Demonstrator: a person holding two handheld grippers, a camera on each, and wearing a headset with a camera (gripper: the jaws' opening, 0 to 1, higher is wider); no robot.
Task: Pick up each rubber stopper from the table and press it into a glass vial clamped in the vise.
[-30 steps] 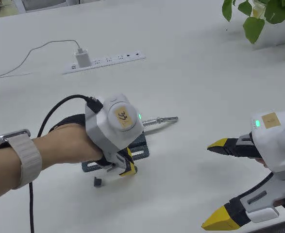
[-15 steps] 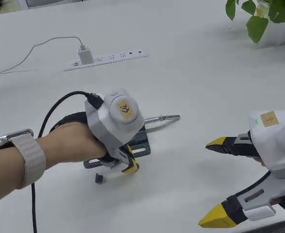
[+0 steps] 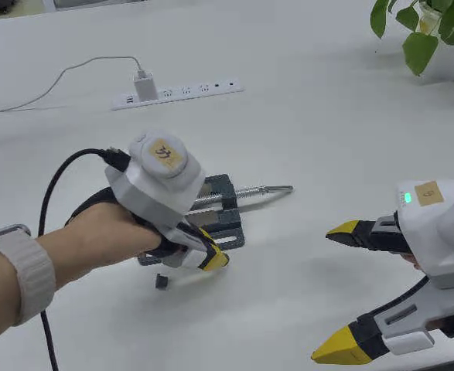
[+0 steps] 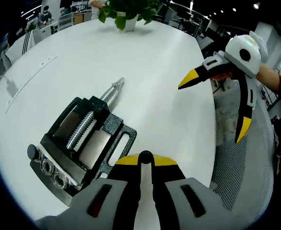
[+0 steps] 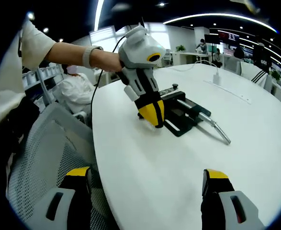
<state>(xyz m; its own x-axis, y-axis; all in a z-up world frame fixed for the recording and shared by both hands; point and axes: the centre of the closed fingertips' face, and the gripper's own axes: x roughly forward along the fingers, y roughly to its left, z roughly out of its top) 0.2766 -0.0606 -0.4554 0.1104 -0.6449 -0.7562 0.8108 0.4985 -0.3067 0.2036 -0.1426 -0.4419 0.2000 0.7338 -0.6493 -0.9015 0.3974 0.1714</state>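
Note:
A small black vise stands on the white table, with its screw handle pointing right. In the left gripper view the vise holds glass vials in its near jaw, two of them open-mouthed. One dark rubber stopper lies on the table just in front of the vise. My left gripper hovers low by the vise's front corner, jaws shut, nothing visible between them. My right gripper stands open and empty well to the right, near the table's front edge.
A white power strip with a charger and cable lies at the back left. A potted plant stands at the far right corner. A mesh chair sits beside the table edge.
My left hand has swung back and to the left, uncovering more of the vise, while its tips stay near the vise's front. The right gripper has barely moved.

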